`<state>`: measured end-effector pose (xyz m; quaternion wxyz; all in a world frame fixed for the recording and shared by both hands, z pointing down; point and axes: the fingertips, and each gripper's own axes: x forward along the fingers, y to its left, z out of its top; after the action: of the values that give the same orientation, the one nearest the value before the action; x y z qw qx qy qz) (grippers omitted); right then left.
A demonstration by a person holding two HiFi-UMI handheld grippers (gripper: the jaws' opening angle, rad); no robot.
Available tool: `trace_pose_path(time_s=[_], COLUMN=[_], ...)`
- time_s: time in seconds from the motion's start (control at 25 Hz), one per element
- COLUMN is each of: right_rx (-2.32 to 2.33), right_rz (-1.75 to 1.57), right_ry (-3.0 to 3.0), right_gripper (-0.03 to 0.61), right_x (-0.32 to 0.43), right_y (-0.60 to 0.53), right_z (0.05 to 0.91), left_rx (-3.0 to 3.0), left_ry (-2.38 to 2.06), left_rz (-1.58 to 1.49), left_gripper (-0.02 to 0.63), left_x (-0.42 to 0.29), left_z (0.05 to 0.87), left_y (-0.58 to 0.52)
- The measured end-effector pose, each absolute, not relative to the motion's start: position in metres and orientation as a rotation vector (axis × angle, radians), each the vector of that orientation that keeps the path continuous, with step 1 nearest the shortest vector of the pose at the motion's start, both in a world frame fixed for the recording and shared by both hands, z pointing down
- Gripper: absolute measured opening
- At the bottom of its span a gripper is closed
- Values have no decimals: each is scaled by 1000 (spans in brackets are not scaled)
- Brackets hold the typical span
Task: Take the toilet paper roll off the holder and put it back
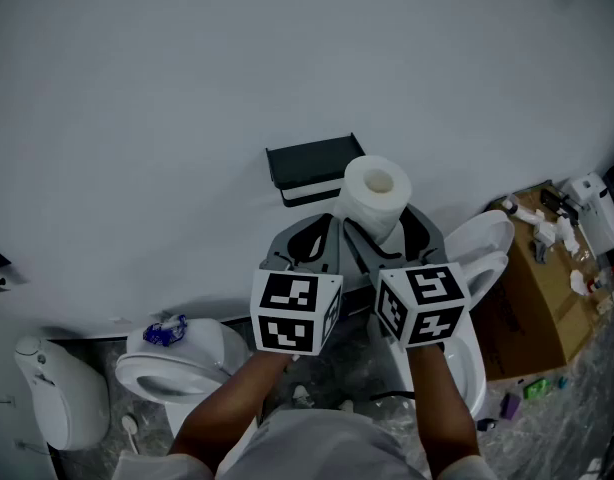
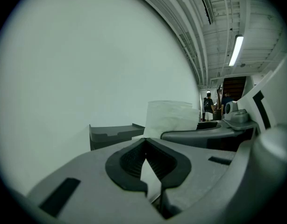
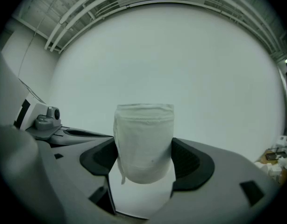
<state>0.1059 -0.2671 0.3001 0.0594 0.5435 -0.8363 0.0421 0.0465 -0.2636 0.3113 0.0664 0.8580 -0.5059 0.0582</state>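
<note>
- Head view: the right gripper (image 1: 381, 234) is clenched on the roll (image 1: 375, 194), which is off the holder (image 1: 311, 168) and held in the air just beside the holder's right end.
- The roll stands upright, its core hole facing up, with the jaws pressing on its lower half from both sides.
- The holder is a dark, flat-topped bracket fixed to the pale wall (image 1: 167, 98); whether the roll touches it cannot be told.
- The left gripper (image 1: 315, 236) sits just left of the right one, below the holder, and touches neither holder nor roll.
- Right gripper view: the roll (image 3: 144, 141) fills the gap of the right gripper (image 3: 144, 158), both dark pads against its sides; a small loose tail of paper hangs at its lower left edge.
- Left gripper view: the jaws of the left gripper (image 2: 144, 149) are closed, tips meeting, with nothing between them; the holder (image 2: 114, 133) and the roll (image 2: 169, 118) lie beyond.
- On the floor below, a toilet (image 1: 177, 364) stands at the left with a small blue thing (image 1: 165, 332) on its rim, and another toilet (image 1: 479, 258) stands at the right next to a cardboard box (image 1: 539, 298).
</note>
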Motion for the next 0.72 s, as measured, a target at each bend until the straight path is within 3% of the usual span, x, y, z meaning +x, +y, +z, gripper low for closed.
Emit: trace_pose_path(time_s=[0.72], right_rx=[1639], right_rz=[108], right_ry=[-2526], right_gripper=[356], right_x=[107], right_y=[-275], right_z=[297], left_rx=[2585], left_ry=[-1534], left_rz=[170], left_gripper=[5], left_x=[47], left_z=[310], left_y=[-271])
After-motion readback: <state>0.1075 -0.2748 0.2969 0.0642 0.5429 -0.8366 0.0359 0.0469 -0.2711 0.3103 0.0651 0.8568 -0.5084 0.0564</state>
